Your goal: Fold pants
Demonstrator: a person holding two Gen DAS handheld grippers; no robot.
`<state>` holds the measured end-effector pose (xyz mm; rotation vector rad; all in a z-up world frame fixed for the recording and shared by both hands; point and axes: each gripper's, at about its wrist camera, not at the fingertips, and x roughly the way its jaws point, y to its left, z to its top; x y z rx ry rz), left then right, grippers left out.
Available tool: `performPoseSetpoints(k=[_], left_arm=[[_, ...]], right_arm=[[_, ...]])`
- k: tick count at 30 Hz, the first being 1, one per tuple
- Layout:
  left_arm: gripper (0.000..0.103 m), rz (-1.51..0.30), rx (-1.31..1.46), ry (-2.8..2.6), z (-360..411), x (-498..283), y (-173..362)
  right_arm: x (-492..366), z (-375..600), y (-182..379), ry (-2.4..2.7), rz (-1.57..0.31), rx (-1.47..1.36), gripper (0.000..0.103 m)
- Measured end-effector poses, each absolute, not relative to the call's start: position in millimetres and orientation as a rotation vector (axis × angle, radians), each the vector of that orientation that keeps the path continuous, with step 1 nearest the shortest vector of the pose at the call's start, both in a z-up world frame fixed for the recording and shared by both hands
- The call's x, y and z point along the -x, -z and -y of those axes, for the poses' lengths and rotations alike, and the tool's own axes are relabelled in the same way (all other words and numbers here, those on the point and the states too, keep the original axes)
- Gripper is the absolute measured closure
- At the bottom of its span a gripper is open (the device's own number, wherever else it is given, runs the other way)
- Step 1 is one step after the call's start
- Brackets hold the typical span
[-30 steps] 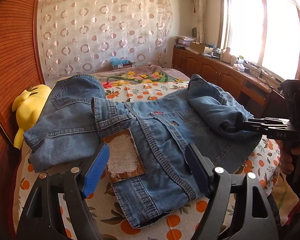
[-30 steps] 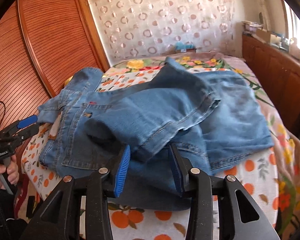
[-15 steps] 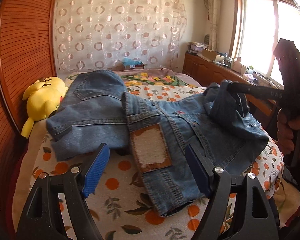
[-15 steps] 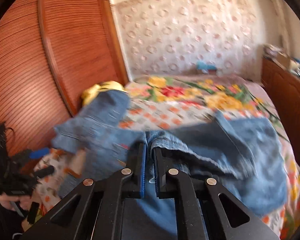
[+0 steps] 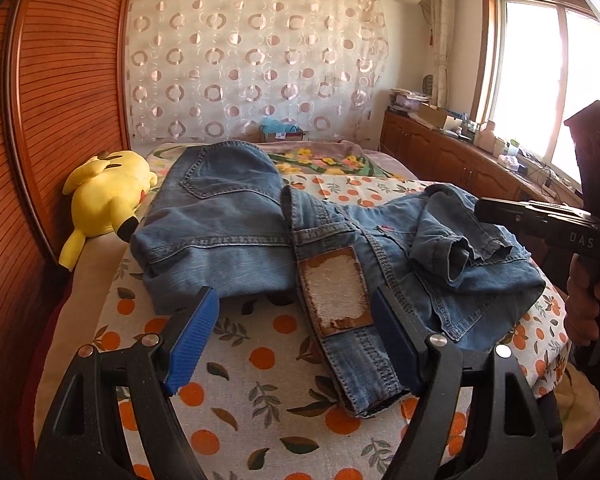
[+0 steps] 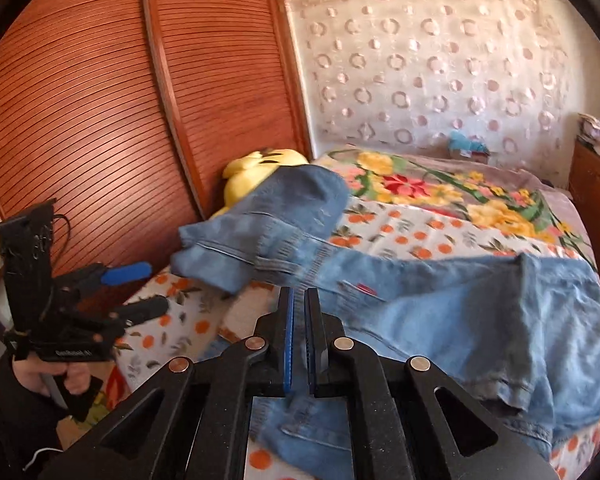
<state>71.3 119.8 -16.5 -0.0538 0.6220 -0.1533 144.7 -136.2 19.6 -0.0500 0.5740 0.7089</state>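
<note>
Jaws of the left gripper [image 5: 296,336] stand wide apart, nothing between them, hovering over the waistband end of the jeans [image 5: 340,248]. Jaws of the right gripper [image 6: 298,340] are pressed together; whether denim is pinched there I cannot tell. Jeans lie crumpled across the bed [image 5: 260,380], one leg folded over near the yellow plush toy [image 5: 104,200].

Daylight glaring in, fisheye bending the edges

The window [image 5: 540,92] is blowing out white in the left view; the right view is smearing with motion blur across the jeans [image 6: 460,320], and dark corners are curving both frames.
</note>
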Motion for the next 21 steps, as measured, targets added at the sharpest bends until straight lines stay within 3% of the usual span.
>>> performPoseSetpoints(k=[6,15,21], left_arm=[[0.024,-0.633,0.007,0.224,-85.9,-85.3,17.9],[0.024,-0.653,-0.083,0.411,-14.1,-122.4,13.9],[0.044,-0.704,-0.201,0.513,34.8,-146.1,13.2]], right_arm=[[-137.2,177.2,-12.4,-0.612,-0.592,0.044,0.098],[-116.9,224.8,20.6,-0.469,-0.653,0.086,0.079],[-106.0,248.3,22.0,-0.404,-0.631,0.058,0.067]])
